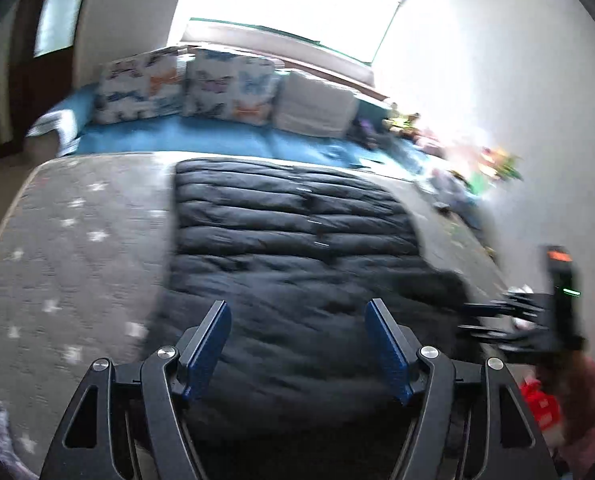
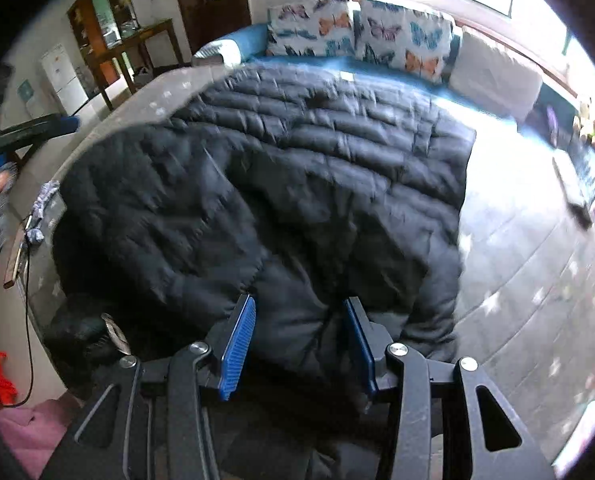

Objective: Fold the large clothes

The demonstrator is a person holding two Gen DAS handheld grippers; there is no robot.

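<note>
While the black quilted jacket (image 1: 289, 240) lies spread on the grey star-print bed cover (image 1: 69, 248), folding looks only partly begun. Judged from the right wrist view, one panel or sleeve on the left side seems laid over the body, its edge running diagonally across the middle; the far hem is still flat and full length. Main folds appear left to do.

Left to right, left wrist view:
- Bed cover, bare grey, left of the jacket.
- Left gripper (image 1: 297, 350): jaws wide apart, nothing between the blue pads (image 1: 207, 350). It hovers over the near end of the jacket; contact cannot be confirmed, frame is blurred.
- Jacket runs from directly under the gripper away toward the blue sofa (image 1: 217, 138) and butterfly cushions (image 1: 229, 88).
- Right gripper shows at the far right edge, beside the jacket's right margin; its state is unreadable from here.

Left to right, right wrist view:
- Folded-over left portion of the jacket (image 2: 157, 208).
- Right gripper (image 2: 299, 346): jaws open at a moderate gap, holding nothing. Near edge of the jacket lies between and just beyond the fingertips, fabric bunched there.
- Bare bed cover to the right of the jacket.

Judgement: both grippers sit at the near end, placed to take hold of it.
</note>
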